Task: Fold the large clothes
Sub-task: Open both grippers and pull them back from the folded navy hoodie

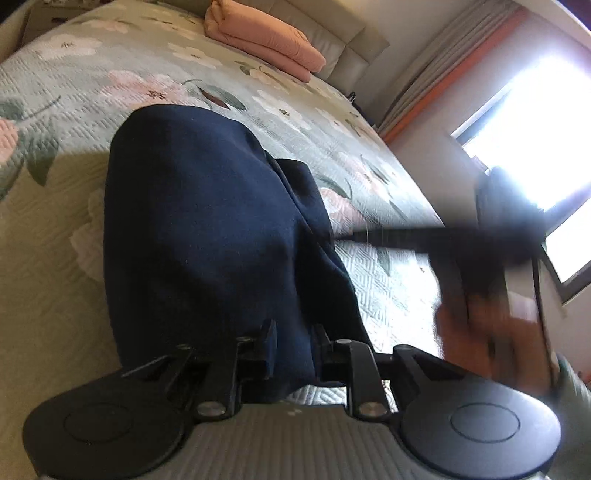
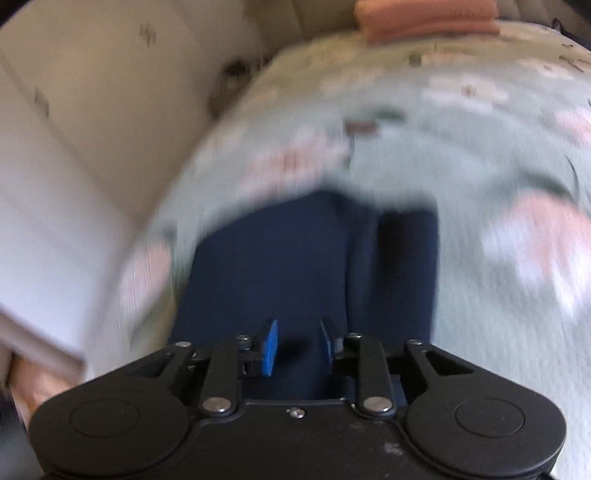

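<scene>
A navy blue garment lies folded lengthwise on the floral bedspread. My left gripper is at its near end. The jaws stand a little apart with navy cloth in the gap, and the pads do not visibly pinch it. In the right wrist view the same garment stretches away under my right gripper. Its blue pads are apart above the cloth, with nothing pressed between them. That view is blurred. In the left wrist view the right gripper shows as a dark smear over the garment's right edge, with a hand behind it.
A folded pink quilt lies at the far end of the bed against the padded headboard. A bright window with curtains is on the right. Pale cupboard doors stand to the left of the bed.
</scene>
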`<state>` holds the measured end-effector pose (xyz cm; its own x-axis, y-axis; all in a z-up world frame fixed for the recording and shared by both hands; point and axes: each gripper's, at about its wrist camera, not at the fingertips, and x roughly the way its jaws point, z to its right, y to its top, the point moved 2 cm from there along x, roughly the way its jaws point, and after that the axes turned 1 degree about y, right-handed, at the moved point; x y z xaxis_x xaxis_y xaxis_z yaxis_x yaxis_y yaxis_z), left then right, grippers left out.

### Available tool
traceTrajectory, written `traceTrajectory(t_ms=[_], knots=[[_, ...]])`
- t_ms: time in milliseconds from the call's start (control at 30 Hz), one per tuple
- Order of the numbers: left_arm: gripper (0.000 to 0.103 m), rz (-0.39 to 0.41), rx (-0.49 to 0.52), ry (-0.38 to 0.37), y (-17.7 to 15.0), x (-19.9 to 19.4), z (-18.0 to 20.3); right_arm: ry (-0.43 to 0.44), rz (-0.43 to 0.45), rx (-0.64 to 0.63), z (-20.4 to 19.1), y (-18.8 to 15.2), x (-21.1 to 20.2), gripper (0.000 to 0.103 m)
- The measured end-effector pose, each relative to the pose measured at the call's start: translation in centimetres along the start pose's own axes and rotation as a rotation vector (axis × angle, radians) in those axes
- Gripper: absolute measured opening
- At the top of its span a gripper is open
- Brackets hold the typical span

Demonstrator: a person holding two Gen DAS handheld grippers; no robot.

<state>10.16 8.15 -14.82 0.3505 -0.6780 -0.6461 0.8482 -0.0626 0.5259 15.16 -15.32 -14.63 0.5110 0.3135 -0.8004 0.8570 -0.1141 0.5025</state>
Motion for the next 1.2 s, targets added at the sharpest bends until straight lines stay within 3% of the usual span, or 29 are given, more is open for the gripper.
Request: traceTrajectory(t_ms=[67, 167, 267, 367, 467, 500, 533, 567, 600, 667, 733, 833, 900, 1000, 1200], knots=[[0.022, -0.002, -0.019, 0.016, -0.2, -0.4, 0.3, -0.075, -0.038, -0.008, 0.9, -3.6, 0.0, 0.021], [0.022, -0.005, -0.051, 0.046, -0.9, -1.1, 0.0, -0.112, -0.041, 0.110, 2.8, -6.5, -1.8, 0.020], [0.024, -0.002, -0.065, 0.109, -1.7, -1.8, 0.2, -0.073, -0.003, 0.198, 3.2, -7.6, -4.5, 0.029], [0.024, 0.018, -0.024, 0.185, -2.1, -3.4, 1.8, -0.067, 0.048, 0.191, 2.1, -7.7, -7.2, 0.029], [0.033, 0.066, 0.014, 0.219, -2.2, -5.5, 3.7, -0.056, 0.085, 0.192, 0.6, -7.5, -9.6, 0.037], [0.041, 0.084, 0.030, 0.240, -2.2, -6.3, 4.5, -0.056, 0.102, 0.187, -0.1, -7.4, -10.4, 0.042], [0.048, 0.104, 0.048, 0.264, -2.3, -7.3, 5.3, -0.059, 0.126, 0.177, -0.9, -7.4, -11.5, 0.054], [0.051, 0.133, 0.070, 0.294, -2.3, -8.4, 6.2, -0.064, 0.149, 0.166, -1.5, -7.4, -12.6, 0.062], [0.053, 0.157, 0.085, 0.317, -2.2, -9.3, 7.0, -0.074, 0.175, 0.153, -2.4, -7.3, -13.5, 0.079], [0.060, 0.213, 0.096, 0.357, -1.8, -11.6, 8.7, -0.093, 0.235, 0.110, -4.4, -7.1, -15.8, 0.081], [0.081, 0.271, 0.089, 0.382, -1.5, -13.7, 10.2, -0.134, 0.286, 0.052, -6.8, -6.9, -17.8, 0.085], [0.102, 0.366, 0.115, 0.431, -1.5, -16.5, 12.4, -0.235, 0.344, -0.011, -9.9, -6.8, -19.7, 0.095], [0.102, 0.376, 0.114, 0.482, -1.9, -17.2, 13.1, -0.290, 0.372, -0.025, -11.2, -7.1, -20.6, 0.100], [0.102, 0.360, 0.079, 0.543, -2.9, -17.3, 13.0, -0.307, 0.380, -0.048, -12.4, -8.0, -20.8, 0.101], [0.101, 0.341, 0.069, 0.571, -4.1, -17.1, 12.5, -0.283, 0.279, 0.000, -12.1, -9.4, -18.5, 0.101]])
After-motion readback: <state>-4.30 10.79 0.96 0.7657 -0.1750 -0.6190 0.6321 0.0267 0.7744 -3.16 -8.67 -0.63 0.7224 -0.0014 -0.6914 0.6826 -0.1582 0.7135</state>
